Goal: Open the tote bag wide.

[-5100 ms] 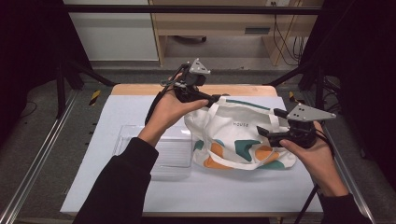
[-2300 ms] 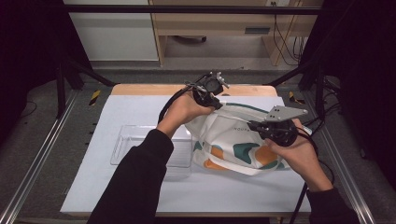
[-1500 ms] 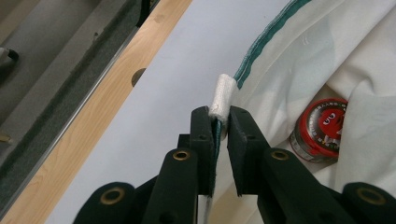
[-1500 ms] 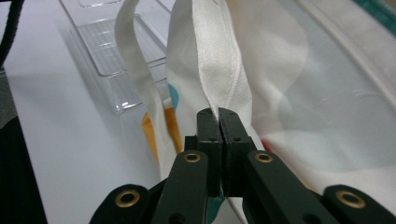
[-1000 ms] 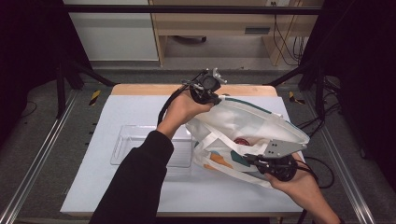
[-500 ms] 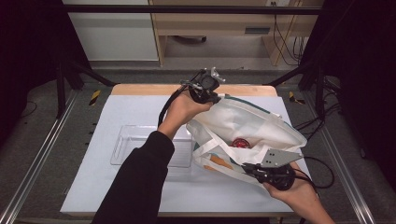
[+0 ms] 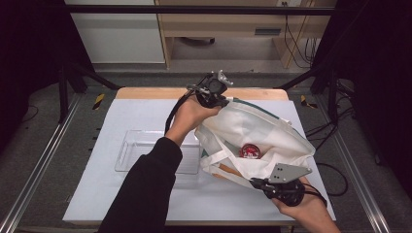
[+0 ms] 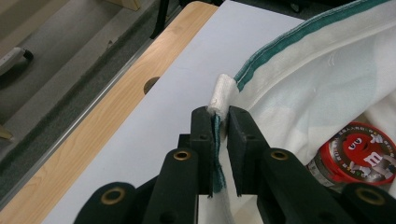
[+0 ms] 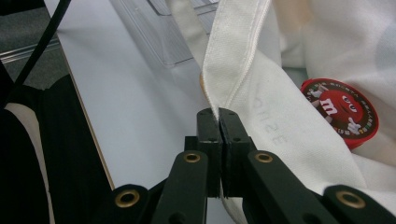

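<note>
Two grippers, left gripper (image 7: 217, 98) and right gripper (image 7: 256, 183), fingers clamped on tote bag (image 7: 257, 133) rims; red tin (image 7: 249, 151) inside, clear tray (image 7: 145, 155) just left.

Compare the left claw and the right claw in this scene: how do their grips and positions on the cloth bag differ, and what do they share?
The left claw pinches the green-trimmed rim of the cloth bag at the far side; the right claw pinches a plain white edge at the near side. In the high view, the left claw sits towards the table's back edge, the right claw close to the person. Both are shut on the fabric, spreading the mouth around a red round tin.
</note>
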Motion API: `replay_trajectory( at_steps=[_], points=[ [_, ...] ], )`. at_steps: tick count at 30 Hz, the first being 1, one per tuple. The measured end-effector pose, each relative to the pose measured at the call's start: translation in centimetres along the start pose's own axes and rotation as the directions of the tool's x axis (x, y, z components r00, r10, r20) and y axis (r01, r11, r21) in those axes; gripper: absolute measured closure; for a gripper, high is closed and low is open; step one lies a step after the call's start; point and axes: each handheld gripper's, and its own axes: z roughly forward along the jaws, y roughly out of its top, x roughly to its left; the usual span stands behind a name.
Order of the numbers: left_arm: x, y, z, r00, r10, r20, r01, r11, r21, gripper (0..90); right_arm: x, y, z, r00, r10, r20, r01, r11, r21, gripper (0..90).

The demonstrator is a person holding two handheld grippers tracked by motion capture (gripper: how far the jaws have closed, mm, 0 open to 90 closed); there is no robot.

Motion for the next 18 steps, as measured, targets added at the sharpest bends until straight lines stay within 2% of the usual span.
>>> replay_trajectory(
  at_steps=[18],
  points=[
    [-0.1,-0.3,0.6,0.9999,-0.003,-0.015,0.003,1.0,-0.007,80.6,1.1,-1.8,0.6,0.9998,0.009,-0.018,-0.008,1.0,0.013,89.1]
  ],
)
